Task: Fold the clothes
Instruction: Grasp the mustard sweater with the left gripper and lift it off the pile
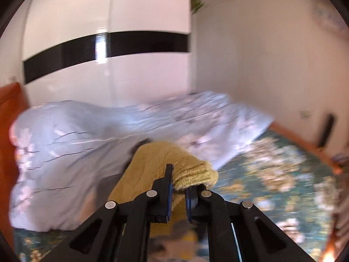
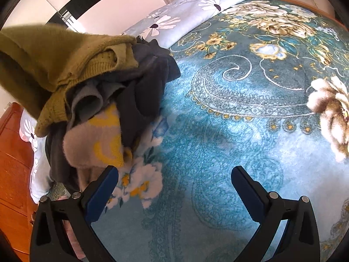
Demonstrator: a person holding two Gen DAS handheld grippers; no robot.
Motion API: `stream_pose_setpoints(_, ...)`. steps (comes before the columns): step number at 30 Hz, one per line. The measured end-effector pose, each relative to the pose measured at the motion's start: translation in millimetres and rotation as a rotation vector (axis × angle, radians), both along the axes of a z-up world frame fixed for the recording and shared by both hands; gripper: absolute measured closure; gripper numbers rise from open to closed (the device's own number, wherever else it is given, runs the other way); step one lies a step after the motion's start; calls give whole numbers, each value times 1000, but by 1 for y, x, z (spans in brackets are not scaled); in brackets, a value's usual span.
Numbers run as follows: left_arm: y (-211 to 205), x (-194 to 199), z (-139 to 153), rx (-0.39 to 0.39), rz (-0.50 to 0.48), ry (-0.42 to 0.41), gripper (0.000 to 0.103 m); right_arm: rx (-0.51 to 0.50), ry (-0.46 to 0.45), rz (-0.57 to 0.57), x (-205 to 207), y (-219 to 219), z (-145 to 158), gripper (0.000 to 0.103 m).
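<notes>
Left wrist view: olive knit sweater (image 1: 152, 163) is pinched by its ribbed edge in the left gripper (image 1: 179, 185), jaws nearly together w/ the knit clamped betw. the blue pads. Fabric drapes away from the fingers, lifted above the bed; whole pic is blurred. Beyond it, a pale blue floral duvet (image 1: 87, 135) lies heaped across the far side of the bed, w/ the teal floral blanket (image 1: 272, 174) spreading to the right. Behind: white wardrobe (image 1: 109, 11) w/ a black band, orange wooden headboard (image 1: 11, 113) at far left.

Right wrist view: same sweater (image 2: 54, 61) sits high at left, on top of a clothes pile (image 2: 130, 91) of dark grey pieces plus a beige fuzzy garment (image 2: 91, 144) w/ yellow markings. Pile rests on the left part of the teal blanket (image 2: 229, 120). Right gripper (image 2: 174, 176) is spread wide, nothing betw. its fingers, over bare blanket near the pile; its left finger is just beside the beige piece; contact unclear. Duvet (image 2: 185, 11) lies along the far edge, wooden headboard (image 2: 15, 163) at near left.
</notes>
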State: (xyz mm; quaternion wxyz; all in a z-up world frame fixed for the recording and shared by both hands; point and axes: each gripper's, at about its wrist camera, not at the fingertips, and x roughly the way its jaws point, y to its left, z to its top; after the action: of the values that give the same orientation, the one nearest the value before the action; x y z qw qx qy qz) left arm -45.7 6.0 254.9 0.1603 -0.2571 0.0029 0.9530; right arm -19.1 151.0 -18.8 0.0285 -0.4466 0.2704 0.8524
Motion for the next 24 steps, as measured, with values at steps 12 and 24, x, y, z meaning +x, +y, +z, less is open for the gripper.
stream_pose_setpoints(12,-18,135,118,279,-325,185,94,-27,62,-192,57,41,42,0)
stream_pose_setpoints(24,-112,140,75,344,-45,59,94,-71,129,-311,104,69,72,0)
